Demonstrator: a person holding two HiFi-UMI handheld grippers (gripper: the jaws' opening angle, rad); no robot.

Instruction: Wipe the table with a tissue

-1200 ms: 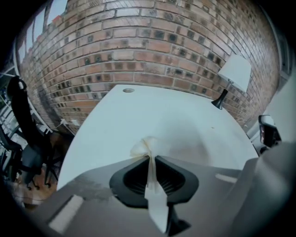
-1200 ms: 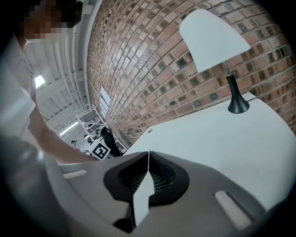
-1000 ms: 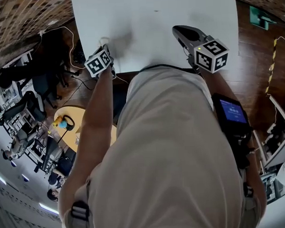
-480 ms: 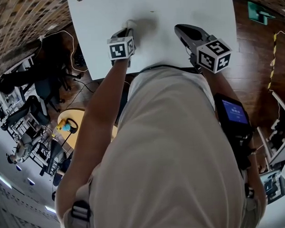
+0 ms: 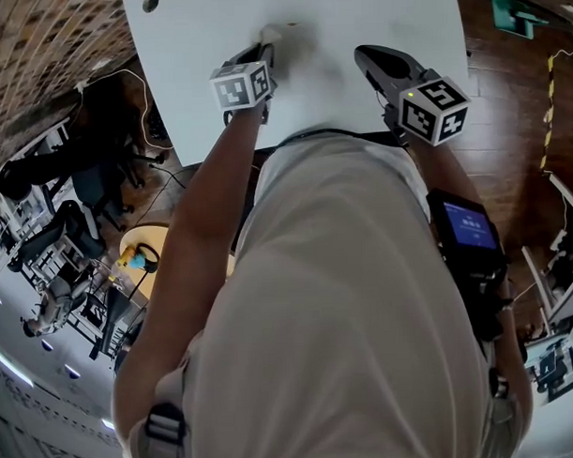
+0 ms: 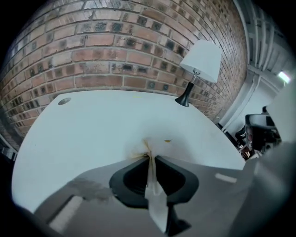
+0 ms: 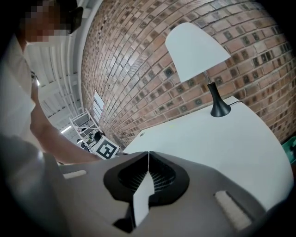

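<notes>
Left gripper view: the left hand-held gripper [image 6: 149, 156] is clenched on the tissue [image 6: 155, 196], whose crumpled tip presses on the white desk [image 6: 83, 129] just short of a small yellowish speck [image 6: 167, 140]. Only a thin fold is pinched, so drag could tear it or pull it free. The right hand-held gripper [image 7: 147, 153] hovers clenched and empty above the desk.
</notes>
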